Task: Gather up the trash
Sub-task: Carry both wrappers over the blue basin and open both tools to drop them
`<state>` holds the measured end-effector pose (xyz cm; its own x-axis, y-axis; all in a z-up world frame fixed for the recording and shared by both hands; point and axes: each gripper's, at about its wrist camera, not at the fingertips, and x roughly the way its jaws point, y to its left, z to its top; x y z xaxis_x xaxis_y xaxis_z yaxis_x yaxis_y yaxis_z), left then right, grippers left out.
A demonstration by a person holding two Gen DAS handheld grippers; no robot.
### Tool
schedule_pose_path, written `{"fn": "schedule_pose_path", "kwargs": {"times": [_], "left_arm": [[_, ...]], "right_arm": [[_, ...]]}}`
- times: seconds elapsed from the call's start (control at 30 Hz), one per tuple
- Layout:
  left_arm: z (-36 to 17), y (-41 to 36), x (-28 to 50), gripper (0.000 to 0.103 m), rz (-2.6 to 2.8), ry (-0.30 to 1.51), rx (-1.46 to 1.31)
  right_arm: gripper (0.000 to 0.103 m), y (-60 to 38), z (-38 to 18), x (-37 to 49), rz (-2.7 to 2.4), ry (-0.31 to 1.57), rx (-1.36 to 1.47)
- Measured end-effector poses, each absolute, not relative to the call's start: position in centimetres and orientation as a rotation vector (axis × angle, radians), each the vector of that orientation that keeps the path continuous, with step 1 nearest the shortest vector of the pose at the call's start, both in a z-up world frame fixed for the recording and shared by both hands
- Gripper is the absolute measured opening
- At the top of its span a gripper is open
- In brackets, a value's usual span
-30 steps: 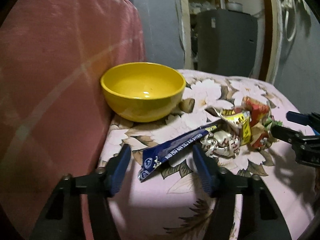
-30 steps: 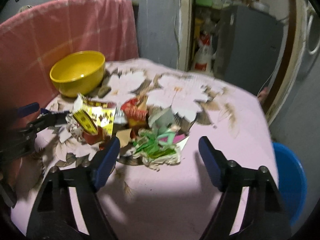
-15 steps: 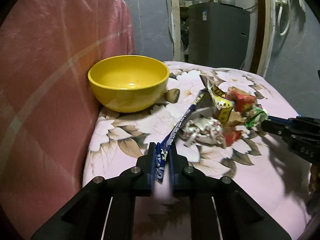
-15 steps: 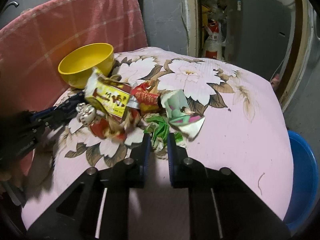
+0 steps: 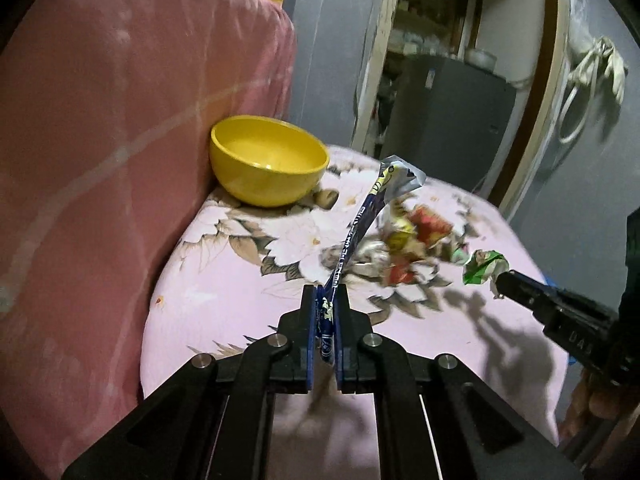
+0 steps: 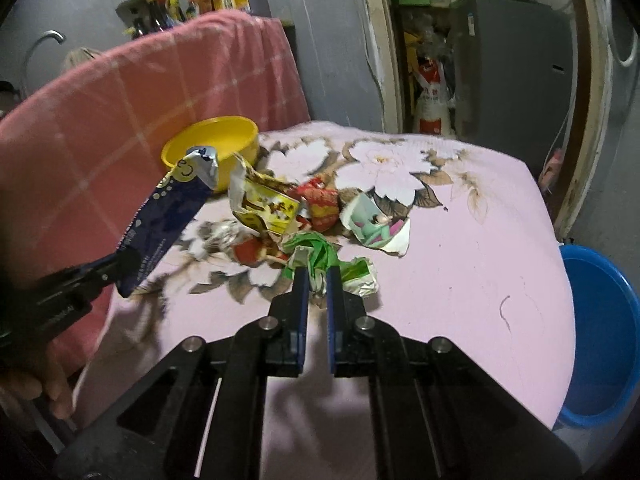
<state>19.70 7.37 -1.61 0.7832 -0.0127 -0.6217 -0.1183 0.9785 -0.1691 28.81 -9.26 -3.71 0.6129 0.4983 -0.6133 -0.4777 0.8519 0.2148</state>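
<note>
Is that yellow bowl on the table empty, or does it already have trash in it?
Empty, as far as shows. The bowl stands upright and its inside looks bare yellow; the wrappers lie beside it on the cloth.

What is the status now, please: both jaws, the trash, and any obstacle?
Left gripper shut on blue wrapper, lifted. Right gripper shut on green wrapper. More wrappers on bedspread. Nothing blocking.
</note>
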Motion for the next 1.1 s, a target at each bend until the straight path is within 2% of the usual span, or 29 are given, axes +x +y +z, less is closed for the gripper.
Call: {"fn": "schedule_pose_path", "kwargs": {"times": [0.33,0.63,0.87,1.1], "left_arm": [[3.6,3.6,19.3,0.005,-0.049,0.458,-0.235],[7.7,-3.9,22.1,0.005,-0.239,0.337,-0.179],[7.8,-9.9,24.8,0.006,-0.354,0.364,-0.125],[5.1,-16.1,27.7,0.006,-0.428,0.509,-0.069]], "right_arm": [[0.016,-12.7,2.1,24.9,0.519,0.401,0.088],[0.016,-18.4,5.7,22.7,0.354,0.193,0.114],[0.016,-24.0,5.1,23.0,0.225,0.190,0.145],[0.016,-29.0,1.9,24.4,0.125,0.291,0.179]]}}
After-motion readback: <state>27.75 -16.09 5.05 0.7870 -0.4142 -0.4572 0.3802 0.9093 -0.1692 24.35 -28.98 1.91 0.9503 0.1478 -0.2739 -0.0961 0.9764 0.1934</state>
